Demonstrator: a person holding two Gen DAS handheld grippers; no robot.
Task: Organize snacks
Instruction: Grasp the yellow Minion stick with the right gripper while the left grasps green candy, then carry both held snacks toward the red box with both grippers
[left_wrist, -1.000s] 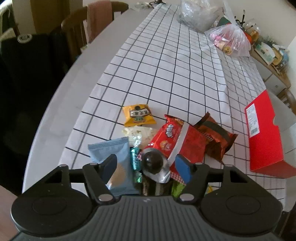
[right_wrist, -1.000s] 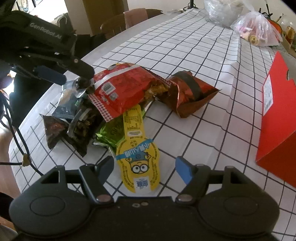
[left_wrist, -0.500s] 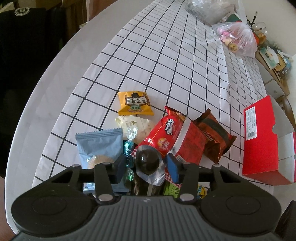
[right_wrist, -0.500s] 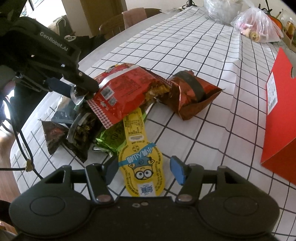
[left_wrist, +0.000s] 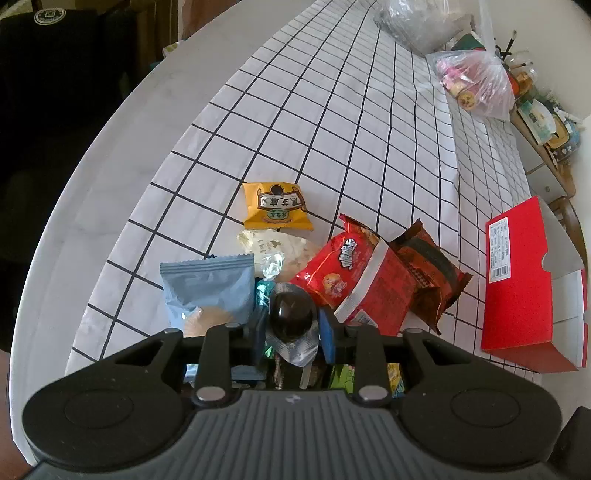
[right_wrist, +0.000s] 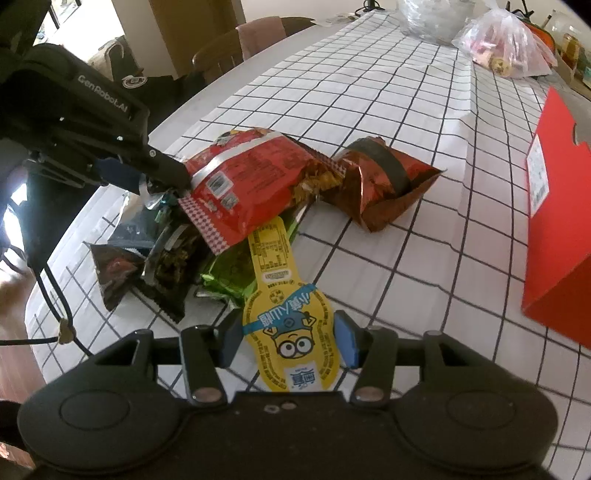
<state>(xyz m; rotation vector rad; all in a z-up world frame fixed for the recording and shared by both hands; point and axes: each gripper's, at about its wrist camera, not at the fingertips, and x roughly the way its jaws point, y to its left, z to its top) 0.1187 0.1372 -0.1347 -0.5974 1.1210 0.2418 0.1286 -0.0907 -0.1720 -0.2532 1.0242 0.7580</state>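
A heap of snacks lies on the grid-patterned tablecloth (left_wrist: 332, 122). My left gripper (left_wrist: 291, 336) points down into the heap, its jaws closing, and both pads press a dark egg in a silver wrapper (left_wrist: 291, 314). The right wrist view shows that gripper (right_wrist: 147, 181) at the left with silver foil between its fingers. My right gripper (right_wrist: 288, 339) is closing too, and its pads meet both edges of a flat yellow minion packet (right_wrist: 288, 317) on the cloth. A red bag (left_wrist: 354, 288) and a brown bag (left_wrist: 428, 280) lie beside the egg.
A pale blue packet (left_wrist: 207, 288), an orange packet (left_wrist: 275, 206), a green packet (right_wrist: 229, 273) and dark packets (right_wrist: 118, 273) lie in the heap. A red box (left_wrist: 517, 280) stands at the right. Plastic bags (left_wrist: 476, 85) sit at the far end. The table edge (left_wrist: 110, 184) curves past on the left.
Both grippers' jaws have narrowed: the left onto the dark egg's wrapper, the right onto the yellow minion packet. The left gripper has tilted a little further down.
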